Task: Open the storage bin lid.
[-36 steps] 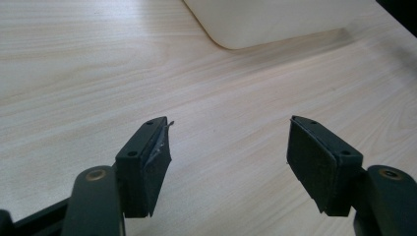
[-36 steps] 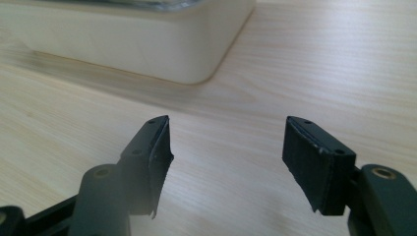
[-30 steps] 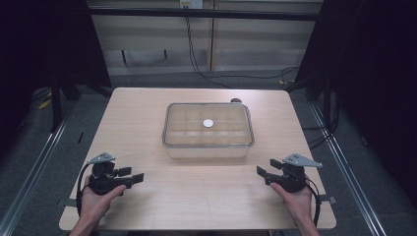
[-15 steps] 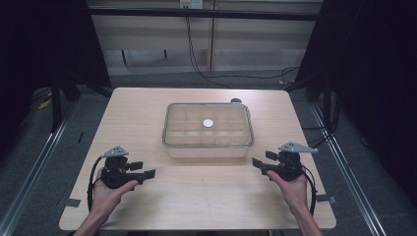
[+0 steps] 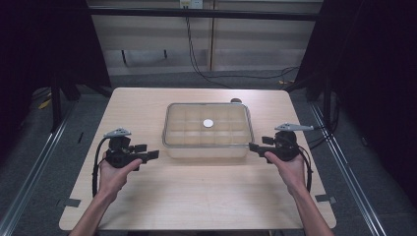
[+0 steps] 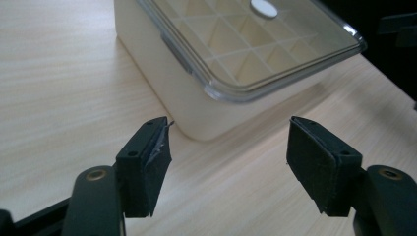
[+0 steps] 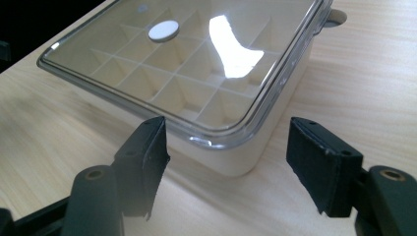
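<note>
A pale compartment box [image 5: 207, 132] with a clear lid [image 5: 208, 124] sits near the middle of the light wooden table [image 5: 196, 196], its inside split by a grid of dividers into many small cells. A small white round disc [image 5: 208, 123] lies at the centre of the lid; whether it is a sticker or a knob is hard to tell.

The left hand-held gripper [image 5: 147, 151] is held just off the box's left near corner, its jaws spread wide and holding nothing. In the left gripper view the two black pads [image 6: 147, 164] frame that rounded corner of the box [image 6: 196, 98], with bare table between them and the box wall.

The right hand-held gripper [image 5: 256, 144] sits close to the box's right near corner, its jaws likewise spread and empty. In the right gripper view the corner of the lid [image 7: 196, 73] lies between the two jaws, close to them, though no contact is visible. A dark round spot [image 5: 236, 100] lies on the table just behind the box's far right corner.
</note>
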`<state>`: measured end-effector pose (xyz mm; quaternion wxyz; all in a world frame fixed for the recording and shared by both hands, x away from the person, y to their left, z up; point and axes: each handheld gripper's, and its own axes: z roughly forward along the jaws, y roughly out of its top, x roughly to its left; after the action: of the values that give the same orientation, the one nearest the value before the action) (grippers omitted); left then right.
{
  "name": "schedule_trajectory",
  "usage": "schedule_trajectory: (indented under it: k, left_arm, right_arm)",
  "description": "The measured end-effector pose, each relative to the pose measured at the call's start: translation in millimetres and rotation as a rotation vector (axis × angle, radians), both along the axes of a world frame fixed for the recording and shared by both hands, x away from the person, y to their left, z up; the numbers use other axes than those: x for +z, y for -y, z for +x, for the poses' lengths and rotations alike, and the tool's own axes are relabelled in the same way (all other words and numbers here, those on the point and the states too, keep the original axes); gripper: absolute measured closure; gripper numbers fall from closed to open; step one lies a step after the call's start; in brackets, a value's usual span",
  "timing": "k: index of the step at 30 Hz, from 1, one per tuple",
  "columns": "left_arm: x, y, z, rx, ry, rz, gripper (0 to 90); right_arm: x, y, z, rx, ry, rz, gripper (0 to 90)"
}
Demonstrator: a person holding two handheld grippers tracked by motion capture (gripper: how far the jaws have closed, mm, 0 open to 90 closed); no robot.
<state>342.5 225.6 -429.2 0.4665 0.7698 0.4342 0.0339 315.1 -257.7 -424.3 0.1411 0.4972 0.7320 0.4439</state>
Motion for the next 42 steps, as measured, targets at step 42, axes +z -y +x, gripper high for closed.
schedule_trajectory:
  k: [42]
  left_arm:
    - [-6.5, 28.7, 77.4, 0.034, -0.055, 0.015, 36.0]
  right_arm:
    - [-5.6, 5.0, 122.7, 0.027, -0.132, 0.005, 42.4]
